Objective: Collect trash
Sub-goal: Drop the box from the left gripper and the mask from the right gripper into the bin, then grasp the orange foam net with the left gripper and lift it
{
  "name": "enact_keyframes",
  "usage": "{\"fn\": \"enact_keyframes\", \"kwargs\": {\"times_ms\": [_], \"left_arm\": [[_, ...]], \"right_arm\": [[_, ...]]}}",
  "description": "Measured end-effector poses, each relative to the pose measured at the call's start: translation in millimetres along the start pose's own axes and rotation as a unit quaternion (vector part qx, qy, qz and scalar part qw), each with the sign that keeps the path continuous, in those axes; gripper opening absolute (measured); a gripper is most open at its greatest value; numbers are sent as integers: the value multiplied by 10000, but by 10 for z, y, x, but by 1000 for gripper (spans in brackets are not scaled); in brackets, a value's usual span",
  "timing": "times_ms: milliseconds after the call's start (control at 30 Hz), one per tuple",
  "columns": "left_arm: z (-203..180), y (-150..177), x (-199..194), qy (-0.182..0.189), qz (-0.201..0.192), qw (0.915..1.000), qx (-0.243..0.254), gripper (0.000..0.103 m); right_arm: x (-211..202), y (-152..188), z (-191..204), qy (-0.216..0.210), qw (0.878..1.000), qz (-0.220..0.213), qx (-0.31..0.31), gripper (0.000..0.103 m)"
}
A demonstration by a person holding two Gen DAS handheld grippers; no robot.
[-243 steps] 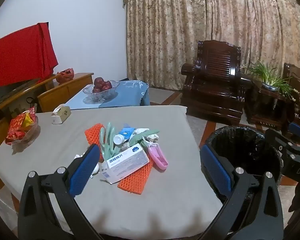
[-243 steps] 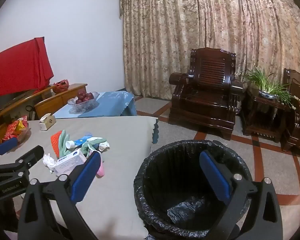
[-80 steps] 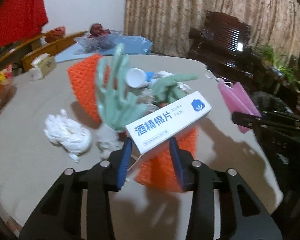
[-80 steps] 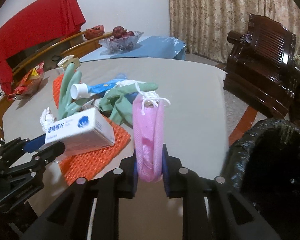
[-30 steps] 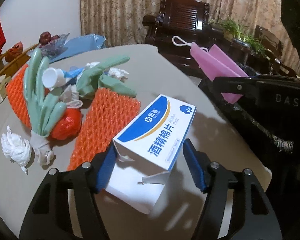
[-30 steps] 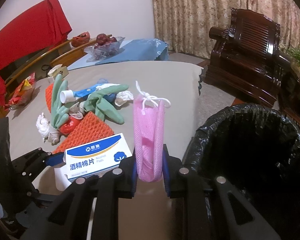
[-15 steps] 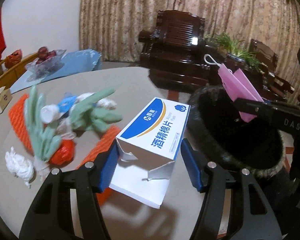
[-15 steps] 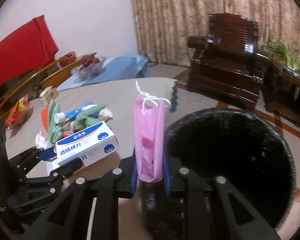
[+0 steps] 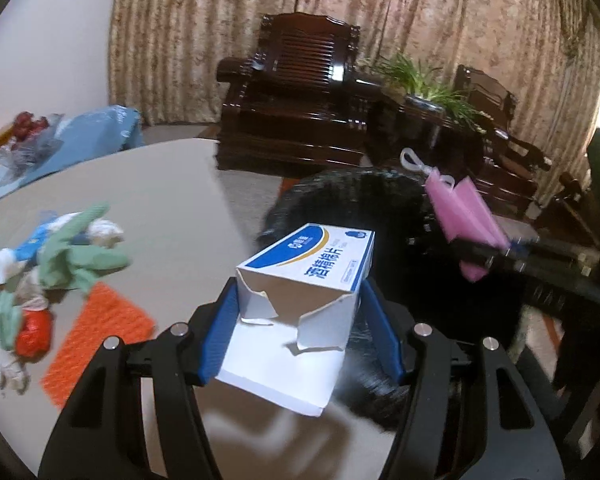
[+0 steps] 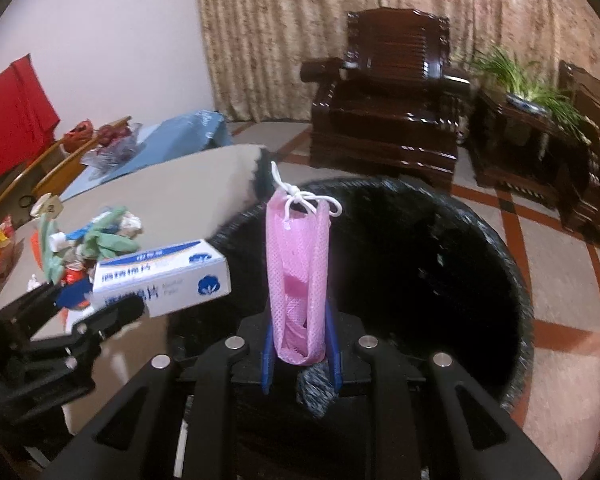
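My left gripper (image 9: 300,300) is shut on a white and blue alcohol-pad box (image 9: 300,280) with a torn flap, held at the near rim of the black-lined trash bin (image 9: 360,192). The same box (image 10: 160,276) shows at the left of the right wrist view, at the bin's left rim. My right gripper (image 10: 298,320) is shut on a pink mesh bag (image 10: 298,280) with a white drawstring, upright over the open bin (image 10: 420,260). In the left wrist view the pink bag (image 9: 464,220) hangs above the bin's right side.
On the grey table (image 9: 160,200) lie green rubber gloves (image 9: 80,256), orange foam netting (image 9: 96,332), a white-capped blue tube (image 9: 16,252) and crumpled tissue. A dark wooden armchair (image 10: 388,108) and a plant stand (image 10: 532,120) stand behind the bin. A fruit bowl (image 10: 108,148) sits far left.
Both grippers have swung right from the table toward the bin. The box now reaches the bin's rim and the pink bag hangs over its opening.
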State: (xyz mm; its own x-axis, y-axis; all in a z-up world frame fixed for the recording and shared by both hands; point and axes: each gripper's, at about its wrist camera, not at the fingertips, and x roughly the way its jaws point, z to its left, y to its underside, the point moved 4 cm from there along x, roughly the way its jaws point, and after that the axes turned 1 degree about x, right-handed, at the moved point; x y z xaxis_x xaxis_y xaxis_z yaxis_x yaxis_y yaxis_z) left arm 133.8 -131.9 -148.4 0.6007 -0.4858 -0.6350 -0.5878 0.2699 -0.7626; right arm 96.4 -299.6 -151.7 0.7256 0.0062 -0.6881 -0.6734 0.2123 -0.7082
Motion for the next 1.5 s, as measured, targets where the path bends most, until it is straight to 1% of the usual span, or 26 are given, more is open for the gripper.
{"fn": "enact_keyframes", "kwargs": {"times_ms": [67,167,233,267,300,333,367,400,433,533,567,600,633,800,867,933,1033,1167,1267,1333,1400,1467,1500], "left_arm": [[-138,-42,103,119,58,9998,119,60],[-251,-20,232,279,241,9991,214,63],[-303,-1,274,396,305,9985,245,73],[-295,-8,277,397,295,9985,249,75],[-294,-4,266,404,272,9985,252,78],[-291,-8,262,401,258,9985,251,79],[-273,-12,249,380,240,9987,233,79],[-257,-12,221,357,215,9989,218,79],[-220,-24,178,279,148,9993,198,81],[-66,-30,17,0,-73,9998,187,85],[-5,-24,-40,-103,-133,9997,183,86],[70,-20,-108,-185,-188,9995,171,86],[181,8,-191,-351,-271,9989,140,86],[740,139,-459,-966,-340,9945,-202,86],[1000,229,-551,-1292,-325,9904,-360,86],[1213,310,-591,-1544,-269,9864,-494,86],[1455,451,-615,-1795,-147,9813,-681,86],[1617,609,-542,-1877,66,9784,-862,85],[1667,714,-444,-1873,253,9774,-948,81],[1691,769,-364,-1812,395,9776,-998,73],[1700,826,-317,-1754,504,9776,-1049,69],[1699,834,-314,-1746,474,9782,-1020,66],[1696,840,-311,-1728,471,9787,-1006,58]], "right_arm": [[30,45,-85,43,9999,94,88,23],[70,109,-186,121,9994,227,214,31],[56,137,-244,198,9992,225,246,43],[47,141,-258,215,9992,208,256,45],[40,141,-269,233,9992,193,261,51],[28,138,-276,255,9992,169,262,56],[14,130,-275,267,9992,130,263,58],[6,119,-263,270,9992,93,266,66],[-13,101,-236,285,9992,14,264,76],[-71,44,-99,203,9995,-195,116,88],[-81,24,-5,131,9996,-261,6,90],[-83,7,75,75,9995,-302,-74,91],[-82,-10,179,-9,9992,-351,-167,91],[-50,-87,683,-582,9959,-575,-375,91],[-52,-108,903,-808,9929,-694,-528,91],[-38,-130,1064,-967,9904,-754,-642,91],[18,-160,1265,-1147,9875,-796,-736,91],[118,-103,1447,-1270,9861,-685,-829,91],[192,-46,1518,-1305,9855,-601,-899,91],[228,-11,1543,-1308,9856,-548,-917,91],[258,7,1553,-1303,9861,-504,-901,91],[274,6,1544,-1289,9865,-480,-888,91],[282,9,1548,-1283,9867,-474,-883,91]]}}
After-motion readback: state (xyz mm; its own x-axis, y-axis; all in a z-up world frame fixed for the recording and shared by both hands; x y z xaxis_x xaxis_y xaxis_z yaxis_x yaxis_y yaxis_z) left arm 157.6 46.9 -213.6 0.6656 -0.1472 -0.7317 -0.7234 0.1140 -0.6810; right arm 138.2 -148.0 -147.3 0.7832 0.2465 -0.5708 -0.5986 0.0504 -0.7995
